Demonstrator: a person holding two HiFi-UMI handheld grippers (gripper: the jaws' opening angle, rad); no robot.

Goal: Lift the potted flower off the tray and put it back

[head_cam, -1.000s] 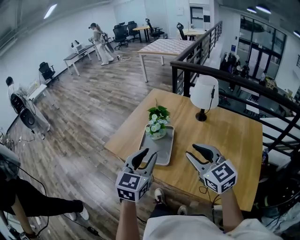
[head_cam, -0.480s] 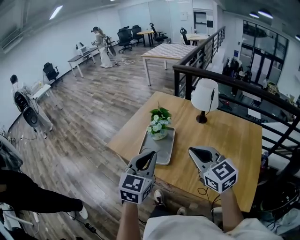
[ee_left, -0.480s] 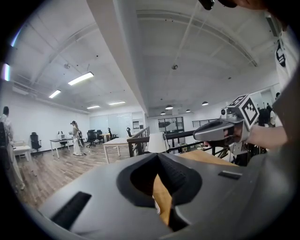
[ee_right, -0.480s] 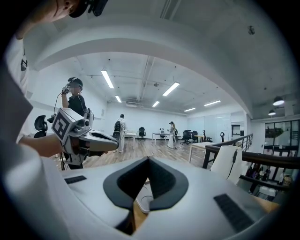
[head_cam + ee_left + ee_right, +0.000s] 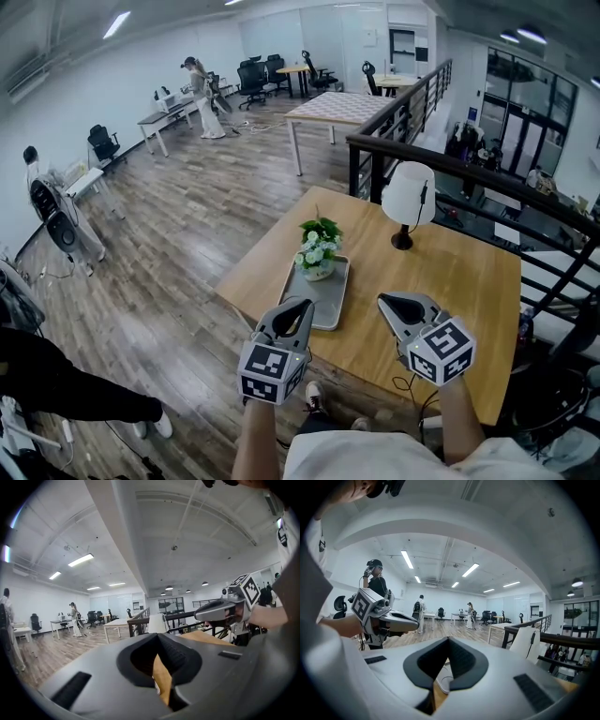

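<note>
The small white pot of white flowers and green leaves [image 5: 317,253] is standing upright at the far end of the grey rectangular tray [image 5: 325,302] on the light wooden table [image 5: 450,272], near a white-shaded table lamp [image 5: 408,192]. The left gripper [image 5: 302,306] is hovering over the tray's near end with its jaws together on nothing. The right gripper [image 5: 385,301] is hanging beside it over bare tabletop, its jaws having just been closing and now meeting with nothing between them (both tools are well apart from the pot). By the look of it, the lift is not yet starting: reaching, grasping, raising and setting the plant back all appear to be remaining.
</note>
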